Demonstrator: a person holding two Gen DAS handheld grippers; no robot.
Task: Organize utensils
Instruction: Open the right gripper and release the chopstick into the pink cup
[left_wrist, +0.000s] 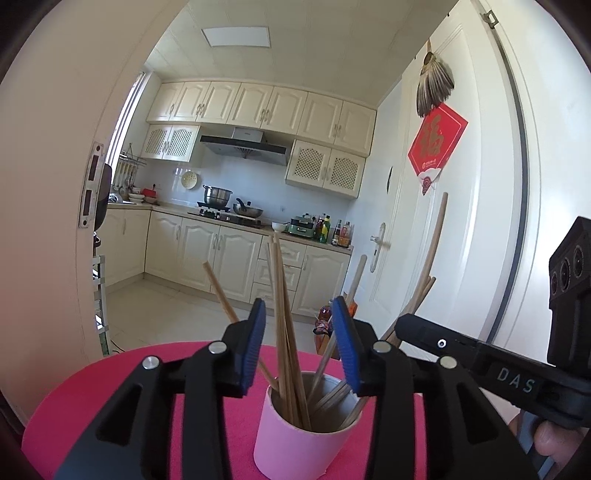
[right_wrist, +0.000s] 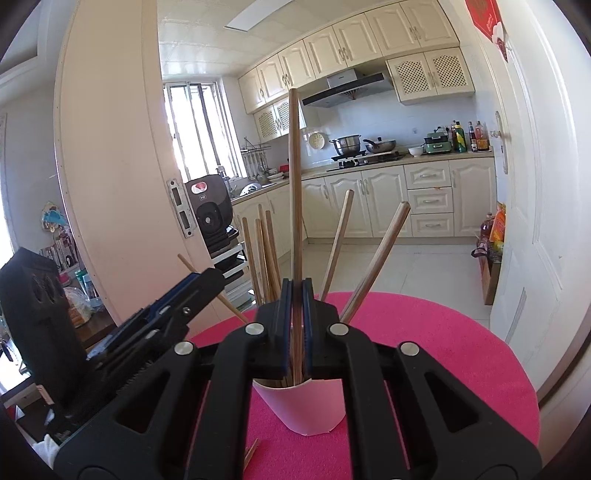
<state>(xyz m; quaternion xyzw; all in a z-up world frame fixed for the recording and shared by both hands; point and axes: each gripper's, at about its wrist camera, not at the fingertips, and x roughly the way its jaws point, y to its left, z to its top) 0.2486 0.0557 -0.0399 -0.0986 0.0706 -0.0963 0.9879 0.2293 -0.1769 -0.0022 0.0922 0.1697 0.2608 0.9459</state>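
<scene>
A pink cup (left_wrist: 295, 443) (right_wrist: 306, 406) stands on a round pink table mat (left_wrist: 110, 387) (right_wrist: 443, 350) and holds several wooden chopsticks (left_wrist: 284, 314) (right_wrist: 266, 258). My left gripper (left_wrist: 299, 306) is open just above the cup; upright chopsticks stand between its blue pads (left_wrist: 255, 343), untouched by them. From the right wrist view it shows side-on at the left (right_wrist: 218, 275). My right gripper (right_wrist: 295, 286) is shut on one long upright chopstick (right_wrist: 294, 184), whose lower end reaches into the cup. In the left wrist view it comes in from the right (left_wrist: 400, 321).
One loose chopstick (right_wrist: 251, 452) lies on the mat in front of the cup. A white door (left_wrist: 461, 221) stands close on the right, a door edge (right_wrist: 110, 166) on the left. The kitchen floor (right_wrist: 424, 266) and cabinets lie beyond the table's far rim.
</scene>
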